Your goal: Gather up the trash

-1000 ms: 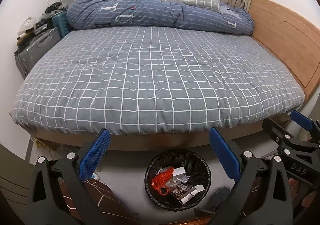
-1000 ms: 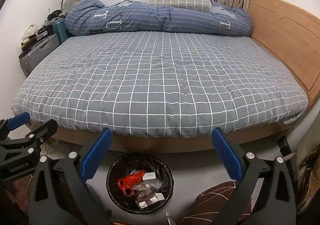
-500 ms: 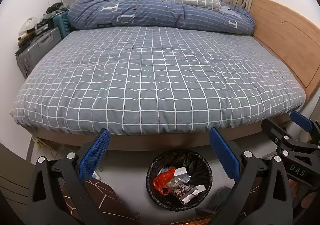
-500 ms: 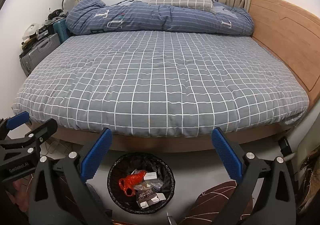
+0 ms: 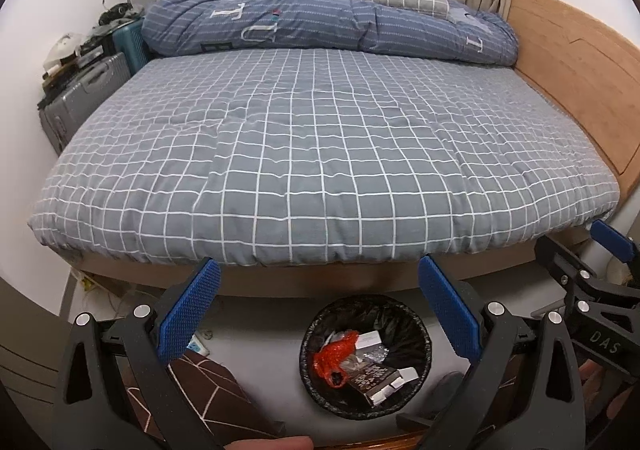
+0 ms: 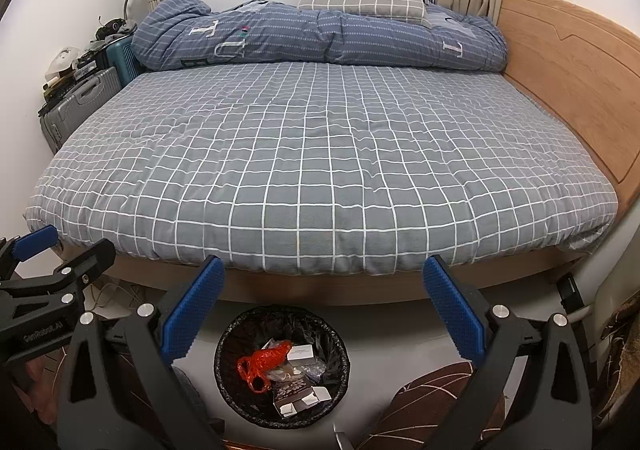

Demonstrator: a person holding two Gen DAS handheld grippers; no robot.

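The left gripper point(image 5: 318, 272) and right gripper point(image 6: 324, 272) both hover with blue-padded fingers spread wide, holding nothing. Below them at 6 o'clock, the round black-lined trash bin point(image 5: 420, 334) holds a red plastic bag point(image 5: 334, 358) and small cartons. Beyond, at 12 o'clock, lies the grey checked bed cover point(image 6: 320, 161).

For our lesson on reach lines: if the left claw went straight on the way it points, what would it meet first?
Probably the grey checked bedcover: the open left claw aims across the bed, above the bin. Depth is unclear.
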